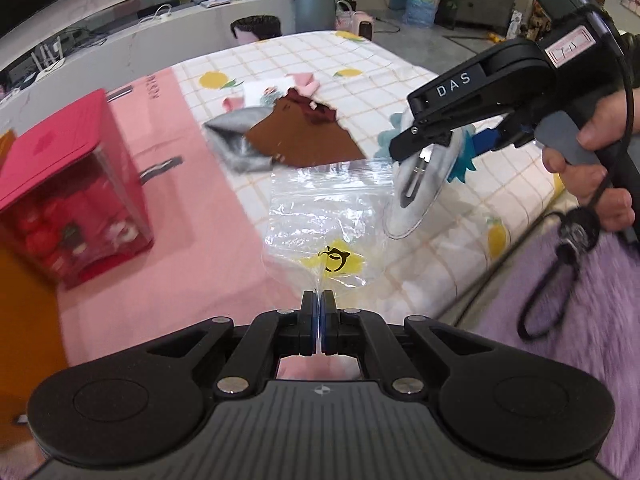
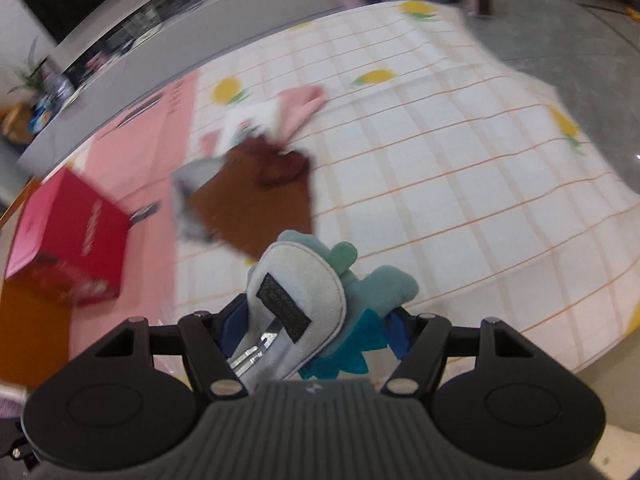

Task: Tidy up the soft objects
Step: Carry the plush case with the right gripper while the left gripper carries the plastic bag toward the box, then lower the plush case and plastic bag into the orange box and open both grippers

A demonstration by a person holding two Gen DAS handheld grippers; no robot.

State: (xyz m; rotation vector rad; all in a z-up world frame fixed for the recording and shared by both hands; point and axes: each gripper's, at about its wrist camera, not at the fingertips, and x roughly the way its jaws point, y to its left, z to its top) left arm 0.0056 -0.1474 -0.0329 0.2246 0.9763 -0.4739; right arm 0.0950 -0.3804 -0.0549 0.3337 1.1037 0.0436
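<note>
Soft goods on a checked, lemon-print cloth [image 1: 400, 92] — bag and plush both held in the air above it.

Surface: the white cloth adjoins a pink sheet [image 1: 192, 216] bearing a red box [image 1: 72, 184]; a pile of cloths [image 1: 288, 132] in brown, grey, maroon and pink lies near the seam. Room: grey counter, bin, water bottle and plants behind, purple rug [image 1: 580, 320] at the right. Left gripper [image 1: 319, 300], jaws together, pinches the corner of a clear zip bag [image 1: 328, 216] printed with a yellow mark. Right gripper [image 2: 312, 316], jaws apart around a teal-and-grey plush toy [image 2: 304, 292], grips it just beside the bag's open end. Only the left view shows the bag, the rug and the person's hand [image 1: 592, 160] — only the right view shows the toy's dark sewn label and metal clip.
</note>
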